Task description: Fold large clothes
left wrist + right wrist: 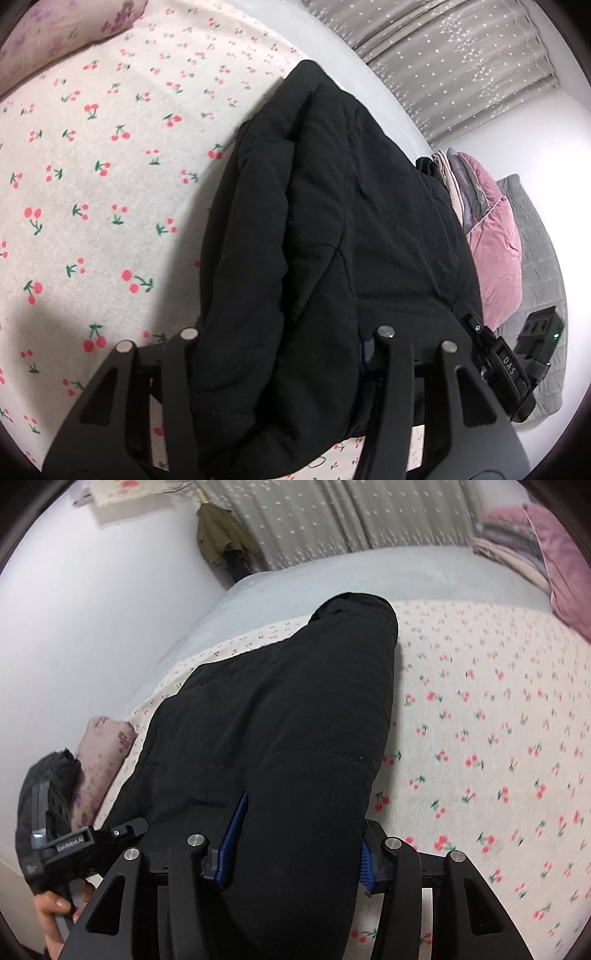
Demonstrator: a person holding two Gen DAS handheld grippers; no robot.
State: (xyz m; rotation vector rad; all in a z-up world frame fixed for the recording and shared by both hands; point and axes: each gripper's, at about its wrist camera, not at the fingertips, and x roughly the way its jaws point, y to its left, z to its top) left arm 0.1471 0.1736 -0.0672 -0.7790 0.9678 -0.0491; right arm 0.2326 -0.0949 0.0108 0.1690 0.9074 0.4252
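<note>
Bed sheet (pixel 92 192), cream with a red cherry print, covers most of the mattress; a plain grey strip runs along its far edge below star-dotted grey curtains (pixel 461 66). It serves as the folding surface.

Black quilted coat (pixel 332 221) lies across the sheet as a long padded bundle, apparently already doubled lengthwise, with a rolled edge along one side. The near end is raised off the sheet into both grippers; the far end (pixel 354 609) rests on the bed near the grey strip. Held at two points side by side, the end can be carried over as one straight edge for a crosswise fold, which looks like the step in hand.

Stack of folded items with a pink cushion (pixel 495 251) sits at the bed's side, well apart from the working area. A floral pillow (pixel 103 760) lies near the wall.

Right gripper (pixel 295 849): blue pads (pixel 232 834) press into the thick padding from both sides, jaws clamped on the coat end. The width between them is the fabric's own bulk.

Left gripper (pixel 284 369): coat fills the space between its fingers, and the fabric bulges over them. The pads themselves are hidden under the cloth, so the clamp is likely but not certain. A person's hand (pixel 55 908) grips its handle at the lower left of the right wrist view.
</note>
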